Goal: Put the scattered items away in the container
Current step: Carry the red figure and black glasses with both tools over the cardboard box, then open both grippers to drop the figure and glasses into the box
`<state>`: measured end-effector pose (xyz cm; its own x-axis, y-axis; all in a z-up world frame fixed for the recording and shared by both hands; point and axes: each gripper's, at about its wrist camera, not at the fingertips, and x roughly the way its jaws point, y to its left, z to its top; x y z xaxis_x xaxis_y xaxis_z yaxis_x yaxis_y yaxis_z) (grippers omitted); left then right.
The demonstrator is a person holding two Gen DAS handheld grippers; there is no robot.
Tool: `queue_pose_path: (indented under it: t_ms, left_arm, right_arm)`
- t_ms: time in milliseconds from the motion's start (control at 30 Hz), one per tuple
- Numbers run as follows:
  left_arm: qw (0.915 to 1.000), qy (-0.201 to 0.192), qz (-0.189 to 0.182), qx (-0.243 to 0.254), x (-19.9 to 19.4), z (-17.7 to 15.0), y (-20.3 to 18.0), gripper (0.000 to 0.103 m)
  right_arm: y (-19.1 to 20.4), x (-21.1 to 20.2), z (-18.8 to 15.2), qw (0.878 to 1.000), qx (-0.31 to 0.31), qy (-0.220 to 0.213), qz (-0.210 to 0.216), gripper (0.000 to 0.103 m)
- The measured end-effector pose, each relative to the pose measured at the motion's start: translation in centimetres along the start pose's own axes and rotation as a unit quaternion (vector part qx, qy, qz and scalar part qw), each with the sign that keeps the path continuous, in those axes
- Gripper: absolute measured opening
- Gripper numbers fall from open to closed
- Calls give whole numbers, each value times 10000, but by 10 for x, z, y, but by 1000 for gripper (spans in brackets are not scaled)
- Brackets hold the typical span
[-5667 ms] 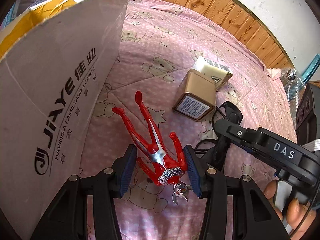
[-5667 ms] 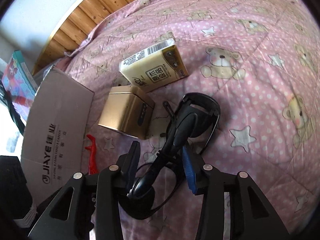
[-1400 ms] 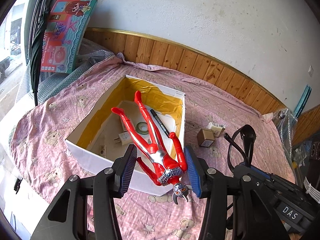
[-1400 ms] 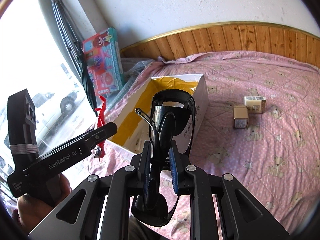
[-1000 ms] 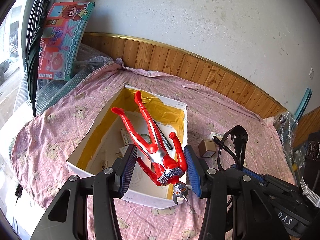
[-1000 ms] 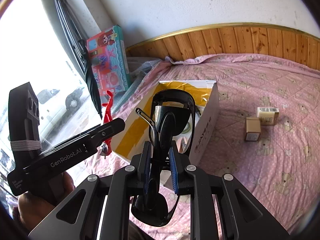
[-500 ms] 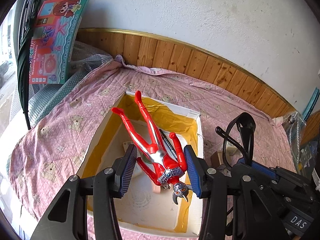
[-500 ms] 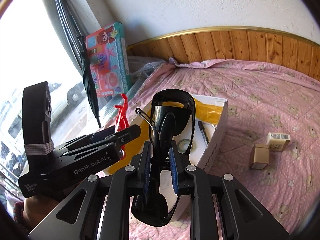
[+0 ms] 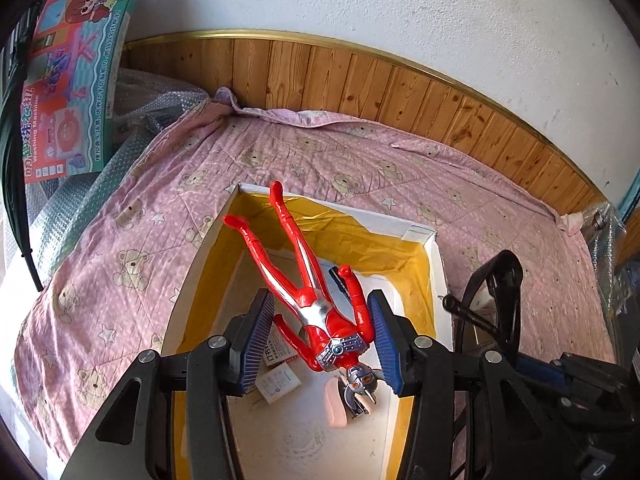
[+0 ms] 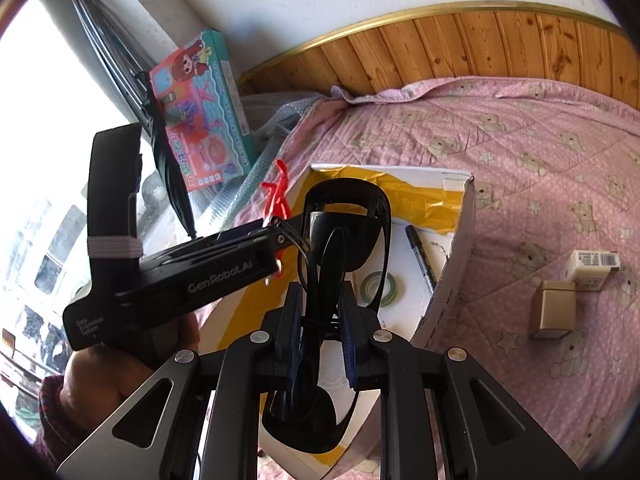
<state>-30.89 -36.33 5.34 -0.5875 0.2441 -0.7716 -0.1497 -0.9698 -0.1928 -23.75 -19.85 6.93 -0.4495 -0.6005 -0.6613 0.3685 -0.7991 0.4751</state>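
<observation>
My left gripper (image 9: 320, 332) is shut on a red and silver toy figure (image 9: 304, 280), head towards me and legs pointing away. It hangs over the open white cardboard box (image 9: 434, 248) lined with yellow tape. My right gripper (image 10: 320, 320) is shut on black sunglasses (image 10: 344, 232), held upright above the box's near right corner. In the right wrist view the left gripper's body (image 10: 200, 272) crosses from the left, with the figure's red legs (image 10: 276, 192) sticking up beyond it. The sunglasses (image 9: 500, 292) also show at the right of the left wrist view.
Inside the box (image 10: 452, 264) lie a black marker (image 10: 420, 256), a tape roll (image 10: 378, 284) and small labelled items (image 9: 276, 376). A gold box (image 10: 554, 308) and a tissue pack (image 10: 592, 264) sit on the pink quilt. A toy carton (image 9: 76, 80) leans at the left.
Both grippers lifted their items off the quilt and have moved in over the box, which now fills more of both views. Neither grip has changed.
</observation>
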Motion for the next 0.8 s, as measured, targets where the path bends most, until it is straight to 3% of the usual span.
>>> queue_pose_path:
  t_ms: [233,333,500,633,800]
  left_arm:
    - [9992,320,42,218,37,17,-1,50]
    - [9991,384,-31,201,43,17,4,50]
    - [9988,464,-22,170,47,11,11,50]
    - [9984,548,-56,86,47,5,14,50]
    - [9974,619,-318,164,22,-24,7,50]
  right_arm:
    - [-15,16,2,9995,204,44,-220,19]
    - [-24,18,3,9986,294,-23,-437,18]
    - [-27,30,8,9987,293,43,-415,18]
    - [-25,40,21,9986,166,23,-509,18]
    - [-17,54,36,9959,-427,32,-798,18]
